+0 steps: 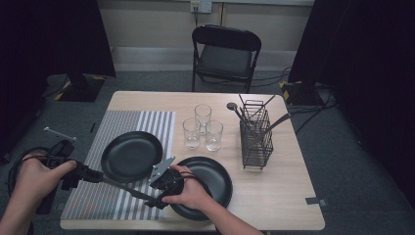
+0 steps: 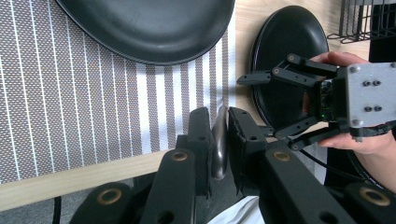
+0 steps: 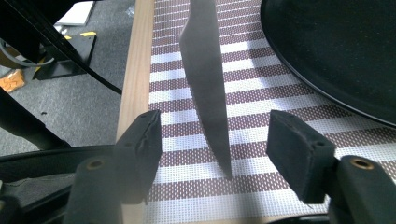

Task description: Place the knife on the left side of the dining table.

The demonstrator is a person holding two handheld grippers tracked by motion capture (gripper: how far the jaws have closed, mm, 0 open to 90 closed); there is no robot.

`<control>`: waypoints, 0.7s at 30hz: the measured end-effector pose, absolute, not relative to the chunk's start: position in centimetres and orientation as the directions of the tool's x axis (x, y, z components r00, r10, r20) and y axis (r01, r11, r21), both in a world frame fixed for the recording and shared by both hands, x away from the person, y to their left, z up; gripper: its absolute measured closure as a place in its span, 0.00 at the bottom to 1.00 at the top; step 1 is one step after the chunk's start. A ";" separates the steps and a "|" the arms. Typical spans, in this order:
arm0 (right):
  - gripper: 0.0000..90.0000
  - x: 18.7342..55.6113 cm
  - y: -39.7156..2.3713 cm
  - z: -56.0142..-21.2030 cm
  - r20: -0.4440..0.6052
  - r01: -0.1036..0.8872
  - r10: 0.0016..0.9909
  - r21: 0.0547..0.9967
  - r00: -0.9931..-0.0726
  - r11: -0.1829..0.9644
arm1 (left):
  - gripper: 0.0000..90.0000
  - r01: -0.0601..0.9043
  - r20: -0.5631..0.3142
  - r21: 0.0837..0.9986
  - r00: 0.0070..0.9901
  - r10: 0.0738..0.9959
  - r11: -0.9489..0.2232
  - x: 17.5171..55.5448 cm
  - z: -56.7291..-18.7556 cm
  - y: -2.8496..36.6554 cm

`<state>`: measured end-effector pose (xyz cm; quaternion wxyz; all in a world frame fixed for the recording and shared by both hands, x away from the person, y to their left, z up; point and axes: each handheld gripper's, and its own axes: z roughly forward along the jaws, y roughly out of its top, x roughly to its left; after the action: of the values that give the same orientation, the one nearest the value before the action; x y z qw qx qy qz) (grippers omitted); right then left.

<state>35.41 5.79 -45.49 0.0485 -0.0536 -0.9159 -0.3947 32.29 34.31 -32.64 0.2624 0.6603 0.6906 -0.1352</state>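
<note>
Striped placemat point(image 3: 261, 116); knife point(image 3: 208, 79) handle hidden.

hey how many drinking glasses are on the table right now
3. They stand clustered mid-table: one at the back, one front left, one front right, between the striped placemat and the wire cutlery rack. None seem hidden.

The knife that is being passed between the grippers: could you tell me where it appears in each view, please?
High view: the knife runs low left of centre, from the left gripper to the right gripper.
Left gripper view: its handle stands bottom centre, clamped by the jaws.
Right gripper view: its blade hangs from top centre between open jaws.
Shared landmark: the striped placemat.
</note>
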 end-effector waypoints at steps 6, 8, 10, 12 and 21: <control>0.48 35.4 6.4 -46.0 0.126 0.122 0.046 0.709 -0.991 0.695 | 0.88 0.983 -0.540 0.161 0.010 0.842 0.092 32.2 -32.7 34.4; 0.51 35.4 6.5 -46.2 0.121 0.117 0.043 0.707 -0.992 0.697 | 0.88 0.983 -0.539 0.160 0.011 0.842 0.090 32.2 -32.7 34.4; 0.53 35.5 6.6 -46.3 0.122 0.119 0.046 0.702 -0.991 0.703 | 0.88 0.984 -0.534 0.163 0.031 0.845 0.067 32.3 -32.7 34.6; 0.56 35.6 6.7 -46.5 0.119 0.114 0.042 0.698 -0.992 0.707 | 0.88 0.984 -0.531 0.165 0.032 0.847 0.066 32.3 -32.7 34.5; 0.64 35.7 7.2 -47.0 0.129 0.114 0.033 0.691 -0.991 0.714 | 0.88 0.984 -0.530 0.161 0.022 0.848 0.075 32.2 -32.7 34.5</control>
<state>35.72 7.21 -46.99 0.0539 -0.0396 -0.9241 -0.3763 32.19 34.53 -32.71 0.2572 0.6670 0.6865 -0.1328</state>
